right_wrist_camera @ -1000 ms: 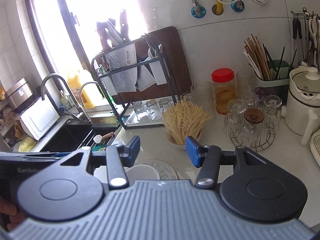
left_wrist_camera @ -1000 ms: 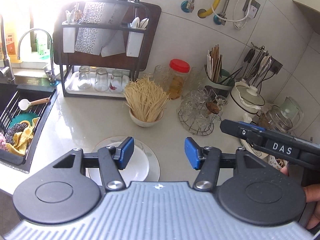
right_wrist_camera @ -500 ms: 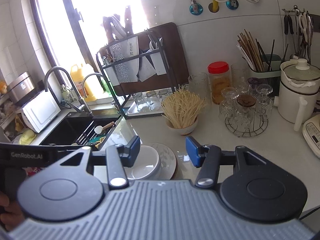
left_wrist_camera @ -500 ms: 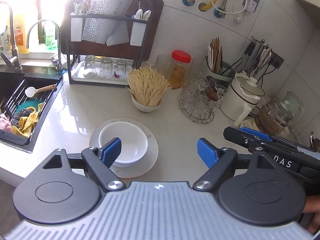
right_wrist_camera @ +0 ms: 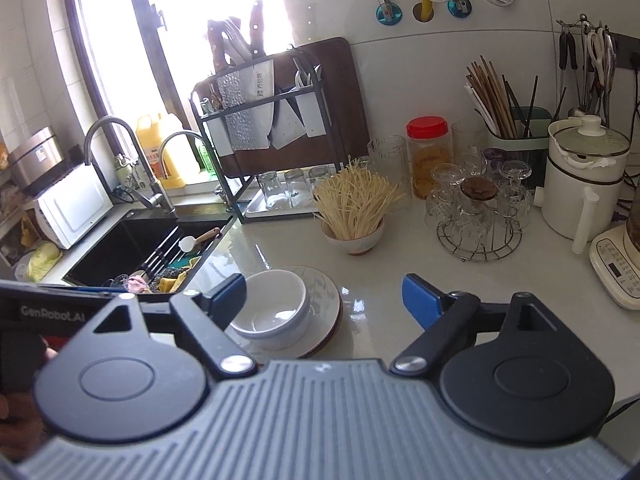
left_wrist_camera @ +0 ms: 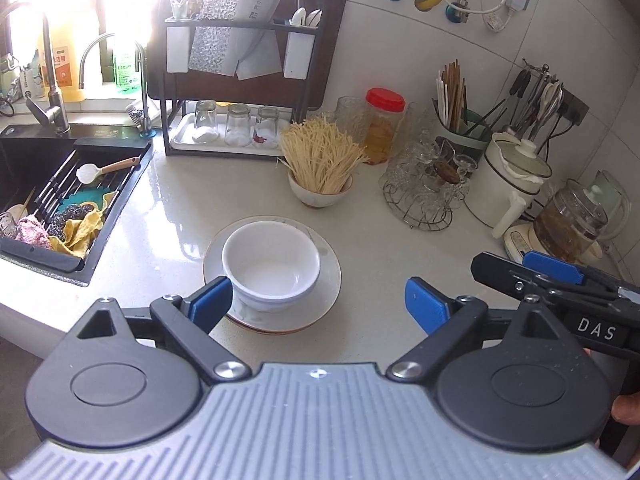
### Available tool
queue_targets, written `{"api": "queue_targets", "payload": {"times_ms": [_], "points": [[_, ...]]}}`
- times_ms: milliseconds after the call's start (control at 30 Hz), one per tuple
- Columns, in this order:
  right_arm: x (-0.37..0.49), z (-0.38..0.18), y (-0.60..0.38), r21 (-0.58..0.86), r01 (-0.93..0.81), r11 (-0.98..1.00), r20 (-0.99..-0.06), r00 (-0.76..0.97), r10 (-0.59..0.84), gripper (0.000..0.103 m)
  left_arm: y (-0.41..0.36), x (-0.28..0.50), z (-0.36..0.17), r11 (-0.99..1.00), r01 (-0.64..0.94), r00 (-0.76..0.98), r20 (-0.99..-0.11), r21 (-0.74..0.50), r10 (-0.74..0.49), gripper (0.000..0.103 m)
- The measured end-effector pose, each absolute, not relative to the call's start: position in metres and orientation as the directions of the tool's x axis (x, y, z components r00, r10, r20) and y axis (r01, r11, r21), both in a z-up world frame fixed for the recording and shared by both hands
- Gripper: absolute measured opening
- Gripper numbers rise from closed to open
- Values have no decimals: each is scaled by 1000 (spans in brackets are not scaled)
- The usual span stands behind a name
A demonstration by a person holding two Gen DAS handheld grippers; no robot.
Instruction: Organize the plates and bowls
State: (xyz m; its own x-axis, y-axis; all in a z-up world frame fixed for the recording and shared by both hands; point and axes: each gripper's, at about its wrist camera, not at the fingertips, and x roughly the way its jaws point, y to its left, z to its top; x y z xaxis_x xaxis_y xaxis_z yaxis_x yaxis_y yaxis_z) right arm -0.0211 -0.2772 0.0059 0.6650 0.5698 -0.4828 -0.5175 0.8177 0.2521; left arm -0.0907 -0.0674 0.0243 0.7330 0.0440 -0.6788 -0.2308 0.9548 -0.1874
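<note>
Item: round white ceramic bowl (left_wrist_camera: 271,264) nested on stacked pale plates (left_wrist_camera: 328,280), ahead-left of black left gripper (left_wrist_camera: 316,300) and black right gripper (right_wrist_camera: 324,294), left nearer, both empty with jaws opening wide

One white bowl (left_wrist_camera: 272,266), two stacked plates (left_wrist_camera: 328,280), one noodle bowl (left_wrist_camera: 320,196).
</note>
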Motion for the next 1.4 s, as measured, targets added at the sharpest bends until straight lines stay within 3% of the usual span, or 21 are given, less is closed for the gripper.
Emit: {"api": "queue_targets", "payload": {"times_ms": [67, 1400], "points": [[-20, 5, -279, 258, -507, 822, -483, 670, 564, 94, -68, -90, 25, 956, -235, 731, -680, -178, 52, 95], [-30, -7, -267, 201, -489, 849, -575, 642, 506, 94, -65, -92, 10, 955, -263, 691, -717, -135, 89, 95]]}}
